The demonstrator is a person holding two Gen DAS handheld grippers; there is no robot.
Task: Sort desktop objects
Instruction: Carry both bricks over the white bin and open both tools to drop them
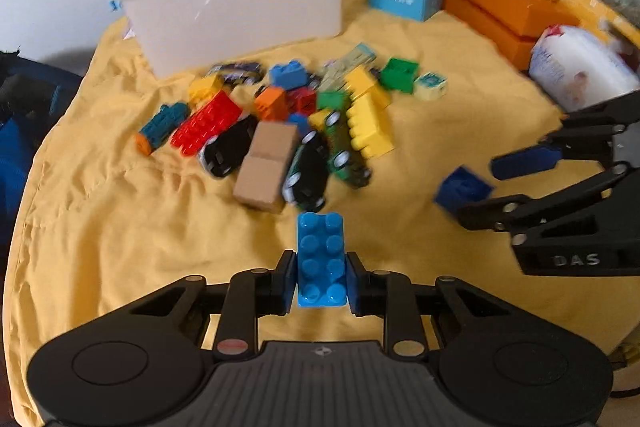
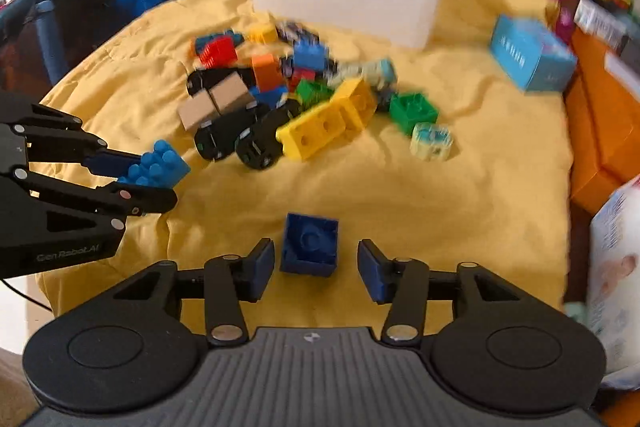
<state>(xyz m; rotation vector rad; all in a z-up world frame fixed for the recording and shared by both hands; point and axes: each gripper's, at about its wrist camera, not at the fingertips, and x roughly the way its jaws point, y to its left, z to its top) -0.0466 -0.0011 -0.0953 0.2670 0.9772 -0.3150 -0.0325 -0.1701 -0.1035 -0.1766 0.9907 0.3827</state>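
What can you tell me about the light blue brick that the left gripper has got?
The light blue brick is shiny plastic with two rows of four round studs on top. It is clamped between the blue-padded fingers of the left gripper, its long side pointing away from the camera, studs facing up. It sticks out past the fingertips. From the right wrist view it seems lifted above the yellow cloth, apart from the toy pile.

Left gripper (image 1: pixel 321 277) clamped; right gripper (image 2: pixel 316 267) apparently spread.
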